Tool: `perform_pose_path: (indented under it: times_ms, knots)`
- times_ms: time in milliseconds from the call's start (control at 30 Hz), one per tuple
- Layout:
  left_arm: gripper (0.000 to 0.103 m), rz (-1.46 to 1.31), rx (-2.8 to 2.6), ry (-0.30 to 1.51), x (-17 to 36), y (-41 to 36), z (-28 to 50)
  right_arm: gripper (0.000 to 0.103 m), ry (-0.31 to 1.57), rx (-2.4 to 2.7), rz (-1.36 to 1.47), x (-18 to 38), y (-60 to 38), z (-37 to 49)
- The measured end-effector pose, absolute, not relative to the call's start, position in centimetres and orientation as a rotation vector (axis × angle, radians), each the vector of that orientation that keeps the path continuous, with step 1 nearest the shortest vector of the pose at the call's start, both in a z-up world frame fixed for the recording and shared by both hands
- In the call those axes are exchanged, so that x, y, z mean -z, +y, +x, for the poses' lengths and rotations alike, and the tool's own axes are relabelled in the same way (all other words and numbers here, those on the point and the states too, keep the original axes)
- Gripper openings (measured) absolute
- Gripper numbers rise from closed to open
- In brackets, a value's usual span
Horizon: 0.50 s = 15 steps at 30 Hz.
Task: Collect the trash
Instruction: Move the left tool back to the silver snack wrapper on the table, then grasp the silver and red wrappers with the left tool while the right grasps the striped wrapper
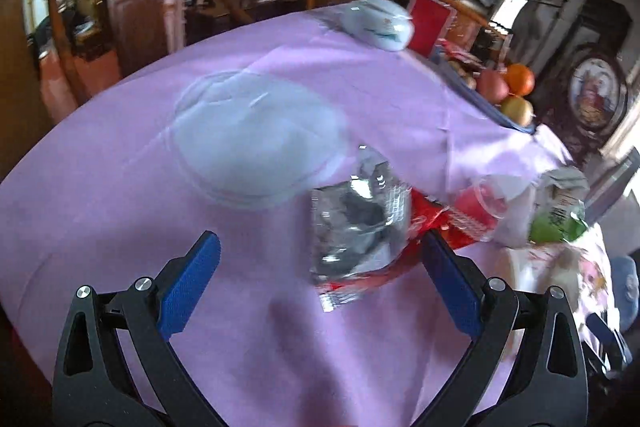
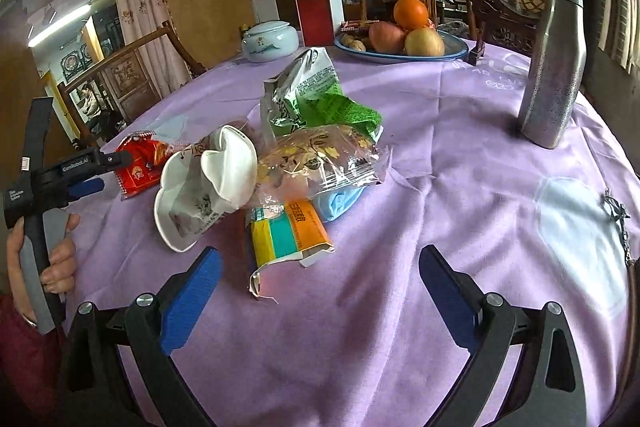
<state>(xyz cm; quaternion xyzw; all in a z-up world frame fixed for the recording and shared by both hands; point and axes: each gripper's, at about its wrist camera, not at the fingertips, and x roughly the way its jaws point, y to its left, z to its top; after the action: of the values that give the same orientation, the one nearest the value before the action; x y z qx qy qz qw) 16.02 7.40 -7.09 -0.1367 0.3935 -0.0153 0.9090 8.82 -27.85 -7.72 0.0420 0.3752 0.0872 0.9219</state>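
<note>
The left hand-held gripper (image 1: 320, 259) is seen spread wide at the bottom of its frame, nothing gripped; a silver-and-red wrapper (image 1: 360, 227) lies between the blue pads (image 1: 188, 287), nearer the right one, and contact cannot be told through the blur. A clear lid (image 1: 256, 143) is laid flat on the tabletop (image 1: 120, 155) at centre left, with open cloth around and below it. A pale lidded jar (image 1: 380, 23) is set near the far edge, upper centre, and a fruit plate (image 1: 496, 107) at the right edge.

The right hand-held gripper (image 2: 320, 267) is likewise held wide open and empty, low in its frame. The trash is heaped at centre left: a yellow-teal-orange packet (image 2: 288, 239) just beyond the pads, a white cup (image 2: 208, 195), a clear snack bag (image 2: 320, 159), a green bag (image 2: 316, 95), a red packet (image 2: 140, 167). Bare cloth is left at the lower and right parts; a steel flask (image 2: 556, 67) is stood upright at the upper right. A hand (image 2: 56, 259) gripping the other tool's handle is seen at the left edge.
</note>
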Motion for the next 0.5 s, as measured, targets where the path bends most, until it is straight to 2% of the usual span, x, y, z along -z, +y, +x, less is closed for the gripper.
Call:
perform_pose_path:
  times_ms: [367, 500]
  knots:
    - [0.096, 0.009, 0.011, 0.846, 7.1, 3.1, 17.6, 0.097, 0.791, -0.181, 0.087, 7.9, -27.7, 9.1]
    - [0.096, -0.071, 0.028, 0.873, 7.5, 4.3, 18.1, 0.097, 0.804, -0.183, 0.094, 8.1, -27.7, 9.2]
